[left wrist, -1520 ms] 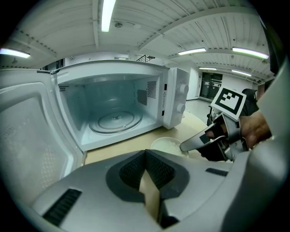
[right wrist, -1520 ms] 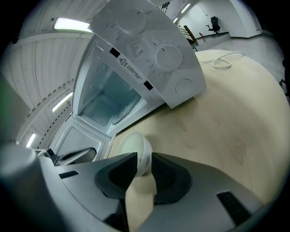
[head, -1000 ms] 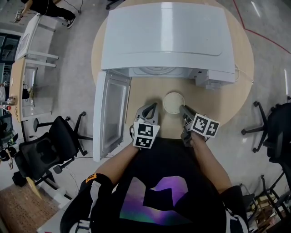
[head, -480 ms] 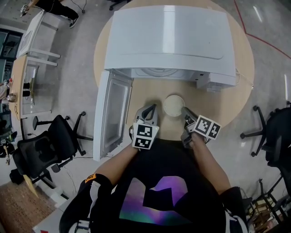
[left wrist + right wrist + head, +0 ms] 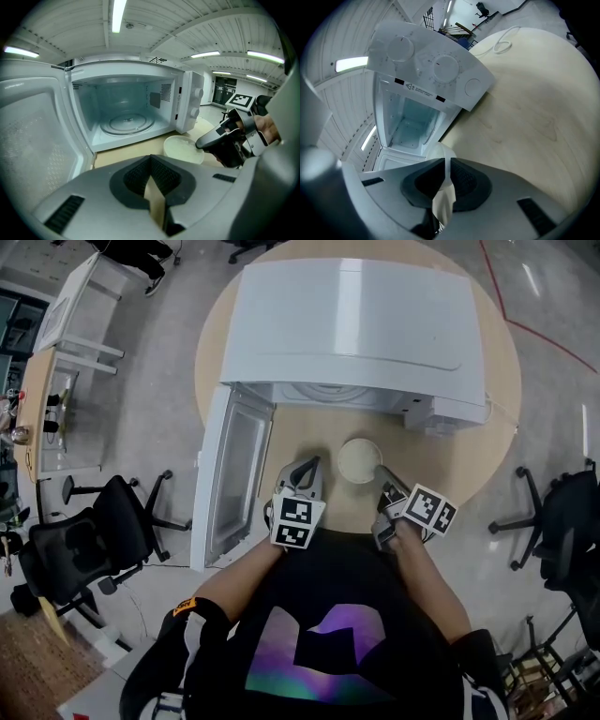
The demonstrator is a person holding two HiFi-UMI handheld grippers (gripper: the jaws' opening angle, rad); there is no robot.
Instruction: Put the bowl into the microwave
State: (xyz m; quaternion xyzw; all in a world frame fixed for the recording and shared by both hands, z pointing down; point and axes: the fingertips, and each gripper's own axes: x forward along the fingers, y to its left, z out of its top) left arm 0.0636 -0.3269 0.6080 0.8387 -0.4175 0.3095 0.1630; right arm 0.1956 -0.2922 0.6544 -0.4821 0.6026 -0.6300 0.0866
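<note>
Head view: a round worktop (image 5: 469,451) carries the white microwave (image 5: 356,324), its door (image 5: 234,474) swung open. The bowl (image 5: 358,459) sits on the worktop before the cavity. The right hand-held gripper (image 5: 382,471) pinches its rim. The left hand-held gripper (image 5: 305,468) is nearby, jaws together, empty.

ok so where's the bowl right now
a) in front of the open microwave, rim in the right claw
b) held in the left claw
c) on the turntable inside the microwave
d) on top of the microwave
A: the bowl is outside, in front of the open microwave, its rim pinched in the right claw, and the turntable is bare.
</note>
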